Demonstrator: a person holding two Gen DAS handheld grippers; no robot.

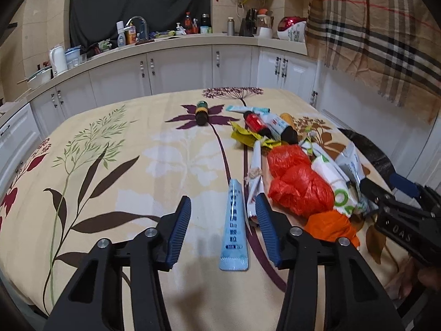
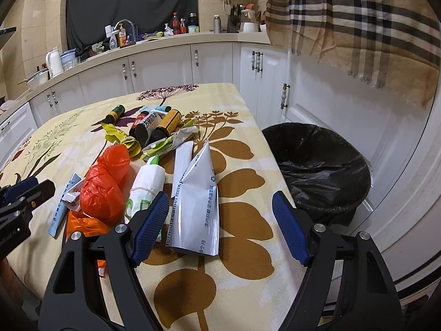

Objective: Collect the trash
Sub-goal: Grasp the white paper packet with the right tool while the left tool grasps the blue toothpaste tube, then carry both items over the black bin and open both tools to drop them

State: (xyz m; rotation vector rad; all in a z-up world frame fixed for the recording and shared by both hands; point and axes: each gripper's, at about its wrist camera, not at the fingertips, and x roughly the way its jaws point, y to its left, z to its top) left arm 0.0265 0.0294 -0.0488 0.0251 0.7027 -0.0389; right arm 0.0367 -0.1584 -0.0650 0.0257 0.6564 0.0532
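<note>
the left gripper (image 1: pixel 223 218) is held low over the desk (image 1: pixel 110 193) with its fingers spread apart, and a light blue tube (image 1: pixel 233 229) is seen lying flat on the floral cloth between them, untouched by either blue pad. just right of the tube, a white wrapper (image 1: pixel 255 182) and a crumpled red-orange plastic bag (image 1: pixel 297 184) are piled together, with a flatter orange bag (image 1: pixel 330 224) lying nearer the camera. farther back, a small dark bottle with a green and yellow label (image 1: pixel 202 111) is lying alone on a purple flower print, well apart from the heap, while a red-labelled bottle (image 1: pixel 255 122) and a yellow crumpled wrapper (image 1: pixel 245 136) are gathered at the far end of the pile. the right gripper (image 2: pixel 220 220) is likewise held open, its fingers wide apart above the desk edge, and nothing is pinched by it. a silver-white foil pouch (image 2: pixel 197 201) printed with text is lying between and just beyond its fingers, beside a white packet with green lettering (image 2: pixel 146 184) that is partly hidden by the left-hand pad. beyond the desk's right edge, a round bin lined with a black bag (image 2: pixel 319 171) is standing on the floor by white cabinets (image 2: pixel 165 69). a checked cloth (image 2: pixel 358 19) is hanging at the upper right.
</note>
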